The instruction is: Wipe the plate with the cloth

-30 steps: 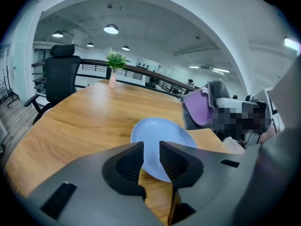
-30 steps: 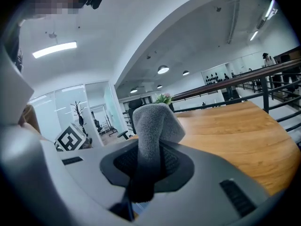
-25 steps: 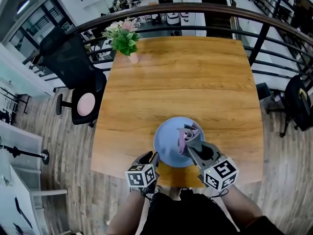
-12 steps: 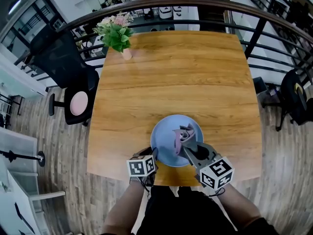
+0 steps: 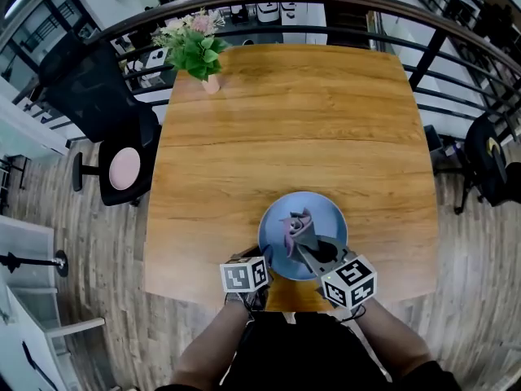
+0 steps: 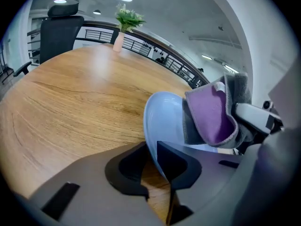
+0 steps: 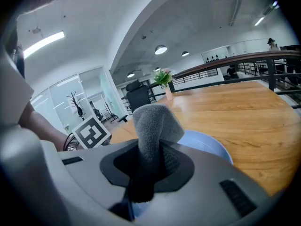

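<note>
Claw, left (image 6: 151, 160): nearest item, at the plate's near-left rim. Its jaws are closed on the edge of the plate (image 6: 162, 114), with the thin rim pinched between the dark pads. Function judged as anchor.

Claw, right (image 7: 150, 168): at the plate's near-right side, reaching in over it. The jaws are clamped on a fold of the cloth (image 7: 153, 121), and a bunched end stands up beyond the pads.

Cloth (image 5: 295, 226): grey with a purple face, over the plate's middle and crumpled rather than spread. The frames do not show how much of it presses on the surface.

Plate (image 5: 324, 217): pale blue and round, with no visible soiling. It rests on the table (image 5: 293, 120) close to the table's front edge.

Handling note, as judgement: wiping appears to be under way.
- Hold the rim steady so the plate cannot skate toward the nearby table edge.
- Lower the cloth until a broad fold lies flat, not just its tip.
- Sweep from the plate's middle outward in arcs, finishing at the far rim.
- Stop short of the left claw to avoid knocking the grip loose.

Flowers (image 5: 195, 49): in a small pink vase, well beyond the plate at the table's far-left corner.

Chair (image 5: 102, 96): black, beyond the plate to the left, off the table.

Railing (image 5: 342, 6): dark and curved, farthest from the plate.
</note>
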`<state>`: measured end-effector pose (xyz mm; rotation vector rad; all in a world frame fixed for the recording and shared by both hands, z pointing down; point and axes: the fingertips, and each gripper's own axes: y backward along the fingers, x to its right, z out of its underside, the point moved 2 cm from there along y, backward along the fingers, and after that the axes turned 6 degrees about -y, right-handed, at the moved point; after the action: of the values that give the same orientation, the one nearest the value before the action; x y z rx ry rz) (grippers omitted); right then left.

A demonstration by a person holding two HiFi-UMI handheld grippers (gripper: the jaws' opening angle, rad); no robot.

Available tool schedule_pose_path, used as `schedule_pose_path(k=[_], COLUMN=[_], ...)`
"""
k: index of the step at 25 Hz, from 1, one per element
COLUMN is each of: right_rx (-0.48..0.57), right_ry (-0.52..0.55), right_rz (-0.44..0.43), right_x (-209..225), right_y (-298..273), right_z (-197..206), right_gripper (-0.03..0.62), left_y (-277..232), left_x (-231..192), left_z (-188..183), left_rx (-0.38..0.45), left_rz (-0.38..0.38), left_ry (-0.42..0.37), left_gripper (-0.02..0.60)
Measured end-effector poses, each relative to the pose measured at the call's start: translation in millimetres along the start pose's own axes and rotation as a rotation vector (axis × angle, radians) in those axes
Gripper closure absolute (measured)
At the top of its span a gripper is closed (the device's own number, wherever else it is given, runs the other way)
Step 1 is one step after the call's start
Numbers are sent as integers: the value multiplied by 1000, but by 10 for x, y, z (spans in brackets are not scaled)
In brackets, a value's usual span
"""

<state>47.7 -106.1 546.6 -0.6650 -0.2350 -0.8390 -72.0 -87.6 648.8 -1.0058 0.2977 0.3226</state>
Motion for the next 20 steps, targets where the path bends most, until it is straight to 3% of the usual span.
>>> schedule_pose_path(k=[13, 20], right_rx=[-212, -356], right_ry=[112, 274], right_rz=[-47, -42], right_x=[54, 89], right_y=[-773, -1073], right_z=[195, 332], right_gripper=[520, 520], left_y=[-33, -35], left_x=[-122, -119], left_z=[-66, -84], left_rx=[27, 35], left_rz=[-45, -44], left_ry=[48, 42], left_gripper=[531, 532])
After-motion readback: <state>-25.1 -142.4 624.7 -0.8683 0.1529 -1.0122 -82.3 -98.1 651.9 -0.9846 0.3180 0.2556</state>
